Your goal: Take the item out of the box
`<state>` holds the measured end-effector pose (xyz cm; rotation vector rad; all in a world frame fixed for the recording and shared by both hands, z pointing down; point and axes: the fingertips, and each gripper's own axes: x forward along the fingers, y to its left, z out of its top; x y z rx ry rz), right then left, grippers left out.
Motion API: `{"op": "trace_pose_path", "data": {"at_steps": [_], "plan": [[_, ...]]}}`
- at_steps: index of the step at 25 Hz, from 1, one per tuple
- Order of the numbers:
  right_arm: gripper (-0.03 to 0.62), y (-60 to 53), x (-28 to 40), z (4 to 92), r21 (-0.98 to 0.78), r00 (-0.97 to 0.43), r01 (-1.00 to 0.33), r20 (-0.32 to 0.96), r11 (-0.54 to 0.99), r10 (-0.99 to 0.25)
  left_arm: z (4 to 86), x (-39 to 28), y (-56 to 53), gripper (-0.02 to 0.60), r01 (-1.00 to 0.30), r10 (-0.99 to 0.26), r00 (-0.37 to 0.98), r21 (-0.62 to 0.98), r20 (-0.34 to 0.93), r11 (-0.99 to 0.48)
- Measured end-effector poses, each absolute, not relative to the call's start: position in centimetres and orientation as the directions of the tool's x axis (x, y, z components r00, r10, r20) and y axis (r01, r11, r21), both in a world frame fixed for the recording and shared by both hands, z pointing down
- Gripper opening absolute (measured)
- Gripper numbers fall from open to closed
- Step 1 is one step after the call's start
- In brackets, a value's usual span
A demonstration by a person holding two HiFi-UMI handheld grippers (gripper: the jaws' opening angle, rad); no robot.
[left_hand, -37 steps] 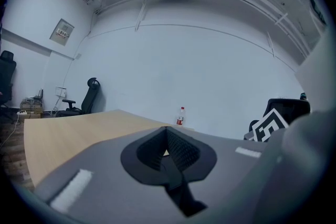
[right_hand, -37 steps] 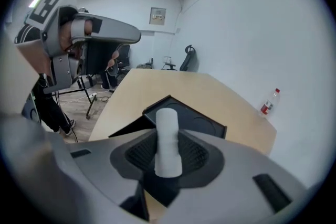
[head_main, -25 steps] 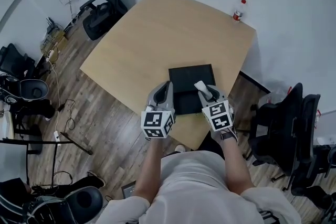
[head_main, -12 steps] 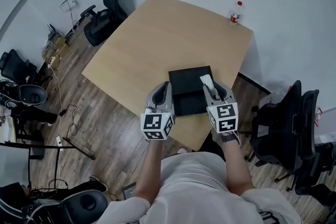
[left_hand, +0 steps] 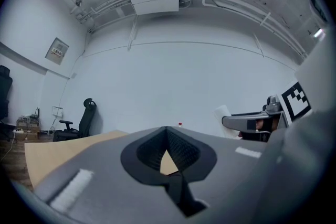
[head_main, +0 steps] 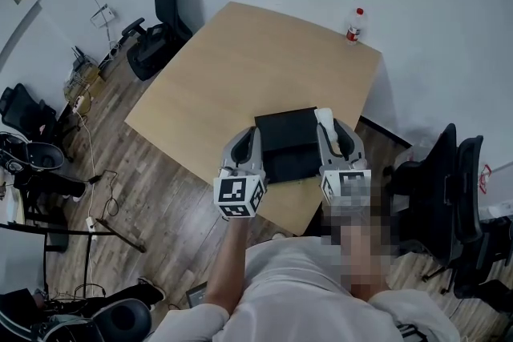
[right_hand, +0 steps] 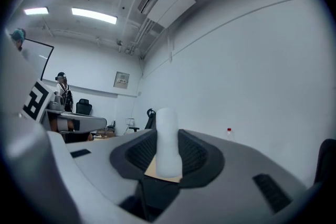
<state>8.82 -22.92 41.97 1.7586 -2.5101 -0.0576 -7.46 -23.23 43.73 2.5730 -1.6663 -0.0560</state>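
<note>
Table (head_main: 240, 60): pale wood, smooth, matt.
Box (head_main: 287, 142): black, matt, smooth.
White item (right_hand: 168, 149): smooth, faintly satin, looks like plastic.
Right gripper (right_hand: 169, 134): grey matt plastic shell; pads (right_hand: 195, 153) dark, finely ribbed.
Floor (head_main: 160, 196): brown wood planks, grained.
Bottle (head_main: 352, 25): clear plastic.

worktop (head_main: 240, 64): light wood top with rounded corners, set at an angle in the head view, one far corner close to the white wall. surface mostly bare.

on it, two things only:
- black box (head_main: 287, 142), flat and rectangular, lay by the near right edge, close to the near corner. looked to rest flat on the wood.
- small clear bottle (head_main: 352, 25) with a red cap stood upright at the far right corner, well apart from the box.

wood-plank floor (head_main: 160, 188) around the worktop carried black office chairs (head_main: 160, 8) at the far left corner.
</note>
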Motion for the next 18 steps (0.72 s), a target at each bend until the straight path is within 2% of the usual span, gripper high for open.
{"op": "trace_pose_path", "data": {"at_steps": [3, 18], "plan": [[0.13, -22.8, 9.1, 41.3, 0.068, -0.323, -0.944, 0.009, 0.322, -0.947, 43.0, -7.3, -23.0, 0.008, -0.91, -0.913, 0.409, 0.067, -0.002, -0.408], [0.127, -22.2, 8.9, 41.3, 0.063, -0.345, -0.936, 0.02, 0.345, -0.938, 42.6, -6.9, -22.3, 0.008, -0.919, -0.92, 0.392, 0.043, 0.0, -0.391]]}}
